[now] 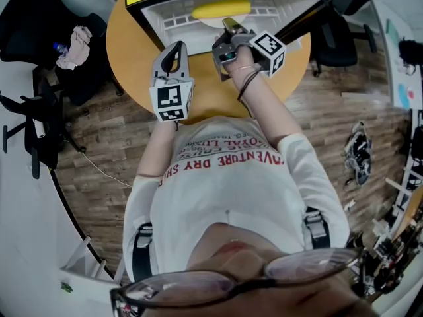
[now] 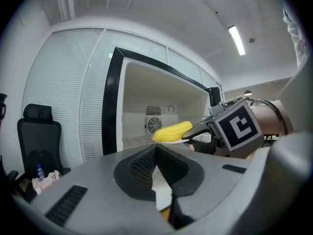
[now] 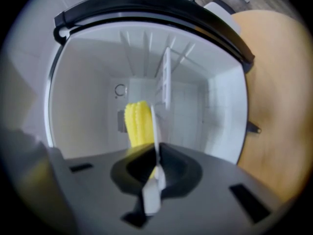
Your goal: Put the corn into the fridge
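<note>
A yellow corn cob lies on a small white plate at the mouth of the open fridge, a black-framed box with a white inside. My right gripper is shut on the plate's near rim and holds it level in the opening. In the right gripper view the plate shows edge-on between the jaws, with the corn to its left. My left gripper hangs left of the fridge front, shut and empty. From it I see the corn and the right gripper.
The fridge stands on a round wooden table. A wire rack crosses the fridge's inside, with a fan grille on its back wall. A black office chair with a bottle and a cloth stands at the left, another chair at the right.
</note>
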